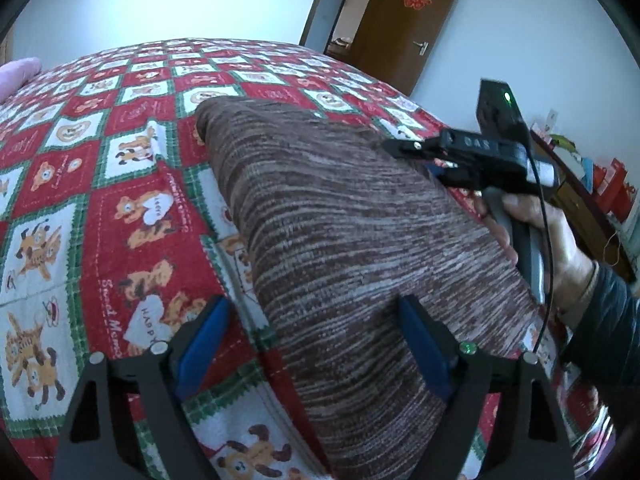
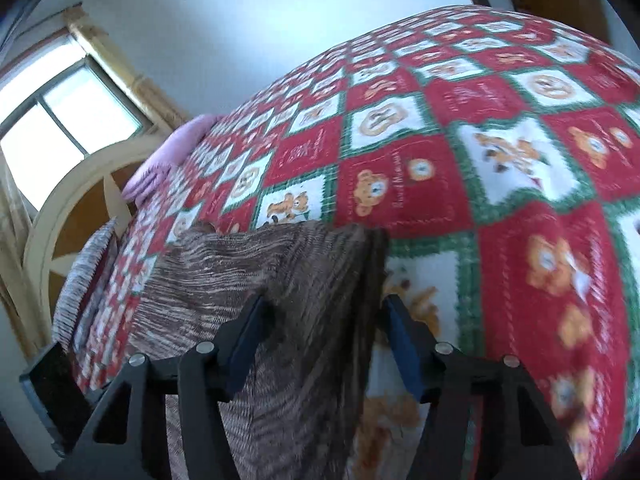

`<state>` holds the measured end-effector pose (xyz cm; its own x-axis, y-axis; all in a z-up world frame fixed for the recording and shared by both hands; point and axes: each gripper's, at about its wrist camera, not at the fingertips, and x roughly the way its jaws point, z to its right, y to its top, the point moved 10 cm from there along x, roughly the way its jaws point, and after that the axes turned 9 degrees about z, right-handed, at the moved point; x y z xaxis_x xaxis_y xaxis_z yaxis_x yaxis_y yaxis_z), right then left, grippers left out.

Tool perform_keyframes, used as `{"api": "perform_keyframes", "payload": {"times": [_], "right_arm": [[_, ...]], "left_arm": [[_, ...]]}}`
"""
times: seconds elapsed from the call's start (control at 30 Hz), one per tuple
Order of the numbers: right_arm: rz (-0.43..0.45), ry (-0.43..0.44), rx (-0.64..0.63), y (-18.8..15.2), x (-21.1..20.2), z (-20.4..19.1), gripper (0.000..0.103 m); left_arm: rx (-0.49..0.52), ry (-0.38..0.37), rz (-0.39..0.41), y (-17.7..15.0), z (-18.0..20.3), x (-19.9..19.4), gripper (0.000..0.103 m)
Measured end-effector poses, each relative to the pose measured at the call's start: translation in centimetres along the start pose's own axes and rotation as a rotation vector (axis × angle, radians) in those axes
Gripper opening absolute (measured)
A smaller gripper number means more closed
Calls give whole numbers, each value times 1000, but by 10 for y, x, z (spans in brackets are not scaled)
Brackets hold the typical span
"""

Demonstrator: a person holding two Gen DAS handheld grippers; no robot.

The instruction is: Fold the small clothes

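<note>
A brown and white striped knit garment (image 1: 340,220) lies folded in a long band on the red, white and green bear-print bedspread (image 1: 100,168). My left gripper (image 1: 316,340) stands open over its near end, one blue pad above the bedspread and the other above the knit. A hand holds my right gripper (image 1: 424,160) at the garment's right edge. In the right wrist view the right gripper (image 2: 326,340) is open, with the garment's (image 2: 260,272) folded edge standing between its blue pads; the right pad is clear of the cloth.
A pink pillow (image 2: 168,156) and a cream wooden headboard (image 2: 60,216) lie at the bed's end below a window (image 2: 60,120). Another striped cloth (image 2: 84,272) rests at the bed's edge. A brown door (image 1: 400,20) and a shelf with red boxes (image 1: 604,184) are beyond the bed.
</note>
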<state>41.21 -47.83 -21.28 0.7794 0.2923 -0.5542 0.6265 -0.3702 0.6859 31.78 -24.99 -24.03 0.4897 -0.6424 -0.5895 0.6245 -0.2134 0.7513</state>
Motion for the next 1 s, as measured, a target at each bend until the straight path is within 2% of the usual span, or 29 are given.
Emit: {"api": "perform_keyframes", "payload": {"times": [0.1, 0.13, 0.37, 0.4, 0.43, 0.5, 0.53, 0.6, 0.8, 0.9, 1.0], "right_arm": [[-1, 24, 41, 1, 8, 4, 26], [5, 31, 51, 0, 8, 6, 24], [0, 15, 45, -3, 10, 6, 22], [1, 12, 44, -3, 9, 7, 22], [-2, 10, 44, -3, 9, 7, 22], [3, -19, 19, -3, 7, 4, 22], [5, -31, 9, -3, 6, 3, 21], [16, -48, -10, -2, 1, -2, 18], [65, -60, -17, 1, -20, -13, 15], [78, -51, -16, 4, -32, -22, 14], [94, -29, -4, 6, -45, -33, 13]], "left_arm": [[19, 17, -5, -1, 1, 1, 87], [29, 25, -7, -2, 2, 1, 87], [65, 56, -20, -2, 3, 3, 87], [67, 58, -21, -2, 4, 3, 85], [67, 57, -21, -1, 4, 3, 81], [78, 26, -18, -1, 12, -1, 54], [81, 32, -16, -1, 14, -3, 52], [105, 66, -14, 0, 17, -6, 41], [163, 132, -7, 5, 22, -18, 24], [163, 143, 3, 7, 23, -28, 18], [144, 128, 21, 10, 23, -41, 16]]}}
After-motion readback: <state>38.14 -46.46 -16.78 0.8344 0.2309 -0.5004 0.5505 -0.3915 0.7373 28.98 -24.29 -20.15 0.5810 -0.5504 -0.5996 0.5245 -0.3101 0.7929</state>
